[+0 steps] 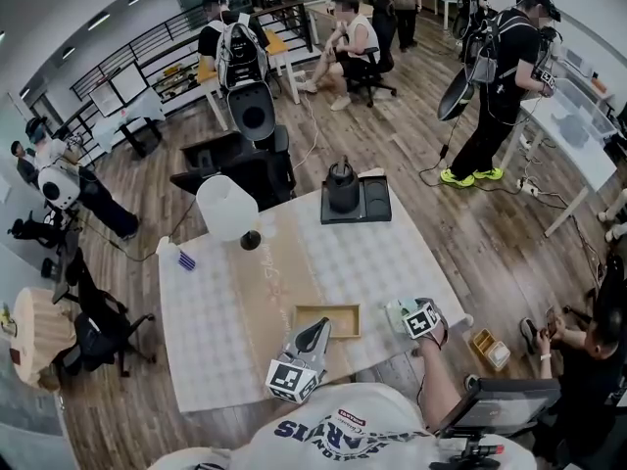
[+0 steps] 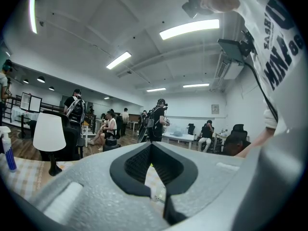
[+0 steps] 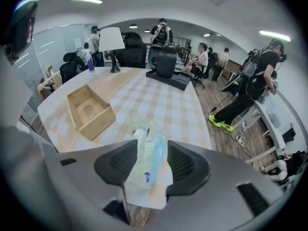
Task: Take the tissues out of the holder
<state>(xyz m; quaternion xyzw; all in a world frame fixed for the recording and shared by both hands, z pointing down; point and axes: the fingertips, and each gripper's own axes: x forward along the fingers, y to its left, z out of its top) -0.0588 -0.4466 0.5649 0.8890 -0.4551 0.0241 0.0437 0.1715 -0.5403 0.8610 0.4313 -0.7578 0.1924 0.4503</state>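
The wooden tissue holder lies on the checked tablecloth near the table's front edge, and its inside looks bare. A pale blue and green tissue pack stands between the pads of my right gripper, right of the holder by the table's front right corner. The pack looks unsqueezed and the jaws stand apart. In the head view that right gripper is over the table's edge. My left gripper points at the holder's near left side, with its tips together and nothing between them.
A white lamp and a blue spray bottle stand at the table's back left. A black tray with a dark jug sits at the far edge. A person sits close on the right, and a monitor is by my right arm.
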